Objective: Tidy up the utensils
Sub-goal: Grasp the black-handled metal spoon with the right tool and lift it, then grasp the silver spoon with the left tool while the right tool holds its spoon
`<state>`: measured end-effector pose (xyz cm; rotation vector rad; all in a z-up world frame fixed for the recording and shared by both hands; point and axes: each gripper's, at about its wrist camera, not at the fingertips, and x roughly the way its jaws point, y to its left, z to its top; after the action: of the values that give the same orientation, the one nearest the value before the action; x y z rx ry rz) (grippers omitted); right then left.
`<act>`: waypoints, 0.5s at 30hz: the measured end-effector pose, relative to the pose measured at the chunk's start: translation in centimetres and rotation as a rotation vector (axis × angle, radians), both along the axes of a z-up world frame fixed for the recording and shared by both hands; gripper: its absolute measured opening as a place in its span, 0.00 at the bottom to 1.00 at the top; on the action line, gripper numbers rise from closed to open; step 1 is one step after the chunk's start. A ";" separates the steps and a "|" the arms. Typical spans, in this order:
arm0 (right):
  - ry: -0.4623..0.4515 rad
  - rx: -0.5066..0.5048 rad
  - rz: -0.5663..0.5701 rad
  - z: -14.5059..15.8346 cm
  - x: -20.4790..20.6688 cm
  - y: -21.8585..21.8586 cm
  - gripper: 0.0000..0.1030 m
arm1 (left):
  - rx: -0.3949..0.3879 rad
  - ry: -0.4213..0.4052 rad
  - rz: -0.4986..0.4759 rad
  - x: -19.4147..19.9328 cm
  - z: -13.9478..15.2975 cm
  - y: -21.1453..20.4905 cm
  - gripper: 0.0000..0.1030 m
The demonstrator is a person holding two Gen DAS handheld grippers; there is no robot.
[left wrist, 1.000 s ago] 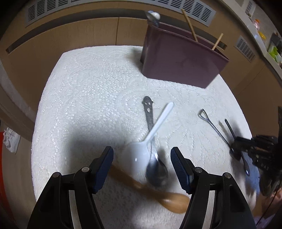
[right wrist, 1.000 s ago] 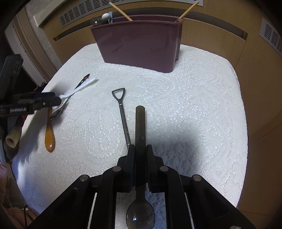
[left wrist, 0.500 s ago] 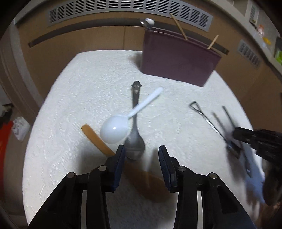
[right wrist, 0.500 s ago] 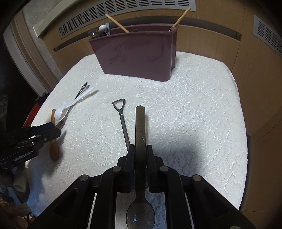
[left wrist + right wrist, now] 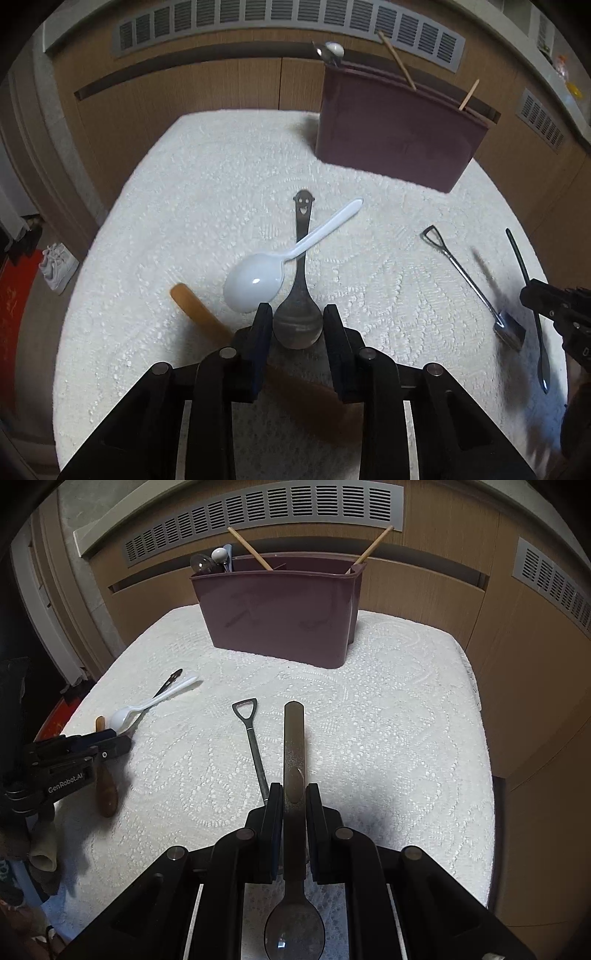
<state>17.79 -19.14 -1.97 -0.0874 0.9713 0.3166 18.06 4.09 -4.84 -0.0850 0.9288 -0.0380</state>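
My left gripper is closed on the bowl of a smiley-handled steel spoon, which lies on the white tablecloth. A white plastic spoon lies across its handle, and a wooden spoon runs under my fingers. My right gripper is shut on a dark metal spoon, handle pointing forward, held above the table. A shovel-shaped spoon lies just left of it. The maroon utensil holder stands at the back.
The holder holds several spoons at its left end and two wooden chopsticks. The lace-covered table drops off on all sides. Wood cabinets with vents stand behind.
My left gripper moved forward and narrowed from wide open until its fingers touch the steel spoon's bowl. My right gripper rose and tilted while holding the dark spoon.
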 end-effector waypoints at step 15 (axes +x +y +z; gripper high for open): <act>-0.075 0.044 0.004 3.9 -0.9 0.4 0.10 | -0.003 -0.217 -0.086 -2.9 8.4 0.1 0.28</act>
<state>16.88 -18.75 1.94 -0.0612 0.8895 0.3363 15.13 4.15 3.54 -0.0425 0.7150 -0.1256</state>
